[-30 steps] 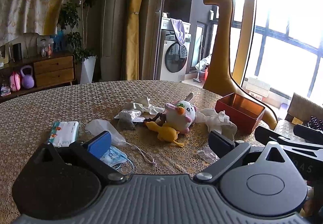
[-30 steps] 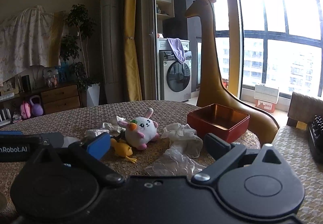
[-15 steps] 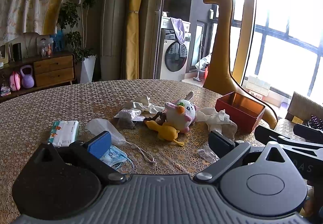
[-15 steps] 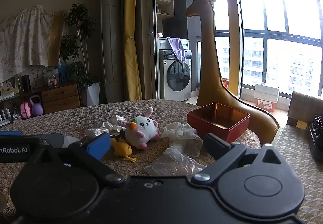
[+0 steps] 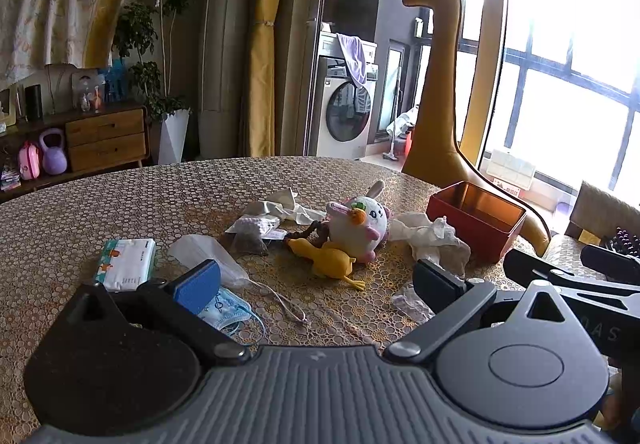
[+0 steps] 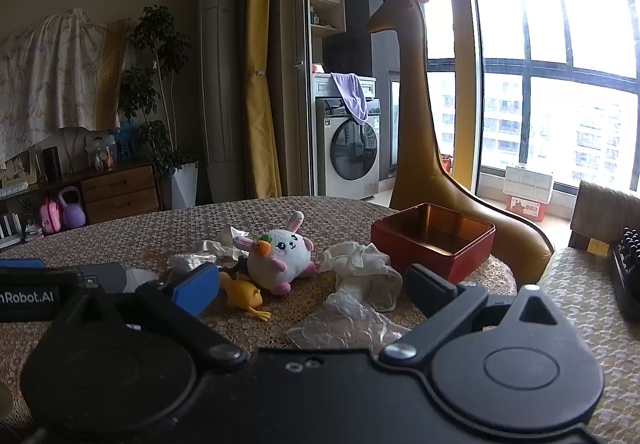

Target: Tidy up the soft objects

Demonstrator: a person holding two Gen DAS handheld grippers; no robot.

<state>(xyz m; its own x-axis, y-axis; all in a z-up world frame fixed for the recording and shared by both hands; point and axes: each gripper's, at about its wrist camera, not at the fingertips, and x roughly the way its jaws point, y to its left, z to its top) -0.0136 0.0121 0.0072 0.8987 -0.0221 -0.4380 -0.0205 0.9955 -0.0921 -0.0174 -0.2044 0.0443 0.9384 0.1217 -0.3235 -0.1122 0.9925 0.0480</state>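
Observation:
A white plush bunny (image 5: 360, 228) (image 6: 282, 258) lies mid-table beside a yellow rubber chicken (image 5: 328, 260) (image 6: 244, 294). A crumpled white cloth (image 5: 432, 240) (image 6: 360, 264) lies next to an empty red box (image 5: 476, 219) (image 6: 432, 240). A clear plastic wrap (image 6: 344, 324), a face mask (image 5: 228, 310), a tissue pack (image 5: 126, 258) and small bags (image 5: 252, 232) lie around. My left gripper (image 5: 316, 284) is open and empty, short of the toys. My right gripper (image 6: 312, 290) is open and empty above the wrap.
The round table (image 5: 120, 203) has a gold patterned cover. A tall giraffe figure (image 5: 436, 103) stands behind the box. A chair (image 6: 580, 276) with a black brush (image 6: 626, 264) is at the right. The left gripper's body (image 6: 36, 294) shows at the right view's left edge.

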